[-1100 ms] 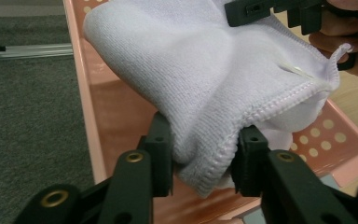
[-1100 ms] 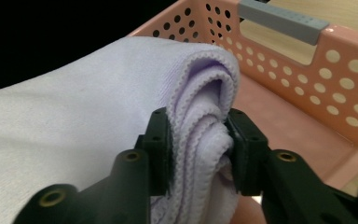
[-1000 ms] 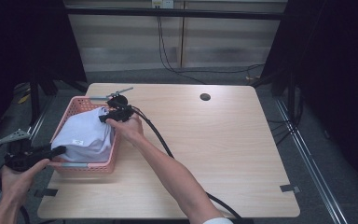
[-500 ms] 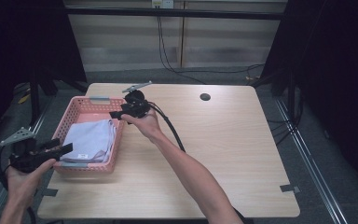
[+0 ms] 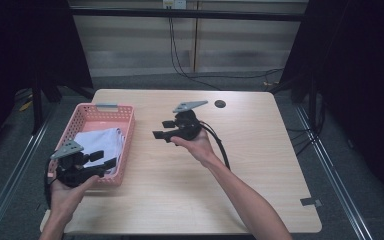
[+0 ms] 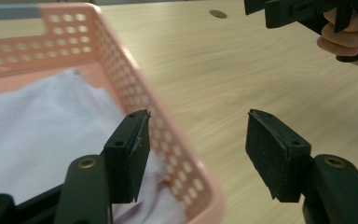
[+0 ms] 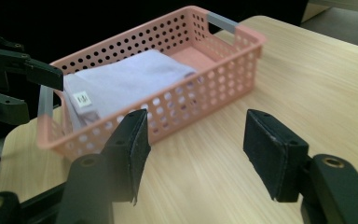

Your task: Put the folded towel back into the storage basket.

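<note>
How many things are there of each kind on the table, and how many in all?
Pink basket: 1
White folded cloth in the basket: 1
Black grippers held in the hands, left gripper and right gripper: 2
Total: 4

I sit at a light wooden table (image 5: pixel 260 165) with round corners. It has a small dark round hole (image 5: pixel 220 104) near the far edge. The floor (image 5: pixel 330 220) around it is grey carpet. Shiny metal rails (image 5: pixel 340 190) run along both sides. Behind the table is a pale wall (image 5: pixel 130 45) with black cables (image 5: pixel 177 55) hanging down. Black curtains (image 5: pixel 360 75) stand on both sides.
</note>
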Tool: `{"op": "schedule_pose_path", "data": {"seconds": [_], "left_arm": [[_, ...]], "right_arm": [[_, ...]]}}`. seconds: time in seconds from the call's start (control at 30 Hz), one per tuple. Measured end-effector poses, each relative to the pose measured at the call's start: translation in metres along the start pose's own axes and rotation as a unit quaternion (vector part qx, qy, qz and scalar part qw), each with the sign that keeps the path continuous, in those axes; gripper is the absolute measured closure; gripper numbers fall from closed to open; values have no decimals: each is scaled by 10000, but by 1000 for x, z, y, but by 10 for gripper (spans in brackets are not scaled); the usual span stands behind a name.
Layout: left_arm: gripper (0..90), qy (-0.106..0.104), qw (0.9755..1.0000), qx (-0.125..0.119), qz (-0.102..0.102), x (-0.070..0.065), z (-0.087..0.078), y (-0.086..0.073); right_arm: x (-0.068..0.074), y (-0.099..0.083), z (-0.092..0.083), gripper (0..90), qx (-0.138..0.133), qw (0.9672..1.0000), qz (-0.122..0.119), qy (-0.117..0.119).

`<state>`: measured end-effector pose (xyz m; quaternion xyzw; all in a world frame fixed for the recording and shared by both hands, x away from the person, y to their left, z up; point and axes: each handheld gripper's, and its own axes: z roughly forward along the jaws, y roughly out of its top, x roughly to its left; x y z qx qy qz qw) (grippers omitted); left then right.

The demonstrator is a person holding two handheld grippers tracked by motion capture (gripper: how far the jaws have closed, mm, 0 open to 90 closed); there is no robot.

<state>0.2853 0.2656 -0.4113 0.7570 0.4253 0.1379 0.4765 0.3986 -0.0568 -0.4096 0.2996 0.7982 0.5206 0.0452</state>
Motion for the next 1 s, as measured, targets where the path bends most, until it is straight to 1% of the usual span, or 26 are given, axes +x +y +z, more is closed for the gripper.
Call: {"op": "schedule_pose_path", "data": {"seconds": [0.03,0.07,0.1,0.17,0.2,0.27,0.3,0.33,0.37,0.4,0.47,0.5,0.53,0.6,0.63,0.67,0.7,0.73,0.77,0.8,0.83,0.87,0.9,0.97,1.0], "left_arm": [[397,-41,10000,-1,37,-5,4,1],[397,-85,10000,26,31,-10,9,2],[393,-81,9999,52,58,-15,13,3],[392,-162,9998,98,115,-22,19,4],[392,-196,9996,138,181,-25,22,5],[393,-266,9993,191,206,-33,30,6],[396,-310,9990,209,254,-37,33,6],[399,-367,9987,234,260,-40,36,6],[399,-463,9981,275,289,-43,39,6],[392,-561,9978,258,258,-46,43,6],[343,-634,9974,279,206,-52,49,4],[342,-656,9972,285,213,-54,51,2],[341,-697,9969,305,209,-57,54,0],[342,-691,9962,426,319,-65,62,-3],[342,-702,9955,507,387,-69,65,-5],[341,-723,9951,542,402,-73,68,-8],[340,-735,9946,586,439,-75,69,-9],[338,-712,9942,642,484,-79,71,-11],[333,-690,9939,673,539,-83,72,-14],[339,-673,9938,702,539,-85,73,-17],[346,-634,9936,743,570,-88,73,-20],[345,-648,9934,750,573,-90,73,-25],[349,-680,9928,801,583,-91,73,-28],[350,-718,9913,915,611,-93,75,-35],[350,-684,9915,929,595,-93,76,-40]], "right_arm": [[-2,-5,-7,395,0,10000,-5,-51],[-3,-10,-13,394,19,10000,-13,-93],[-5,-16,-22,394,6,9999,22,-161],[-8,-25,-34,395,-13,9998,72,-210],[-9,-29,-40,396,-16,9996,104,-254],[-9,-39,-53,401,21,9995,93,-308],[-10,-43,-60,401,34,9993,80,-354],[-10,-48,-67,402,53,9992,85,-395],[-10,-52,-74,403,30,9990,105,-424],[-9,-58,-83,403,7,9988,125,-472],[-9,-68,-96,404,-33,9985,185,-518],[-8,-75,-106,404,-26,9983,194,-549],[-8,-80,-111,403,-22,9980,192,-599],[-6,-90,-126,401,41,9973,214,-706],[-5,-95,-134,401,-4,9968,231,-764],[-5,-100,-142,399,-37,9967,285,-762],[-3,-106,-150,396,-20,9963,291,-811],[-2,-111,-154,395,-10,9957,301,-879],[-1,-117,-159,394,60,9953,337,-909],[1,-125,-165,393,104,9942,342,-1010],[2,-130,-169,389,90,9935,371,-1069],[2,-136,-175,387,44,9934,480,-1045],[2,-141,-180,381,41,9929,558,-1052],[3,-152,-188,364,120,9914,593,-1162],[2,-157,-191,348,127,9905,641,-1207]]}}
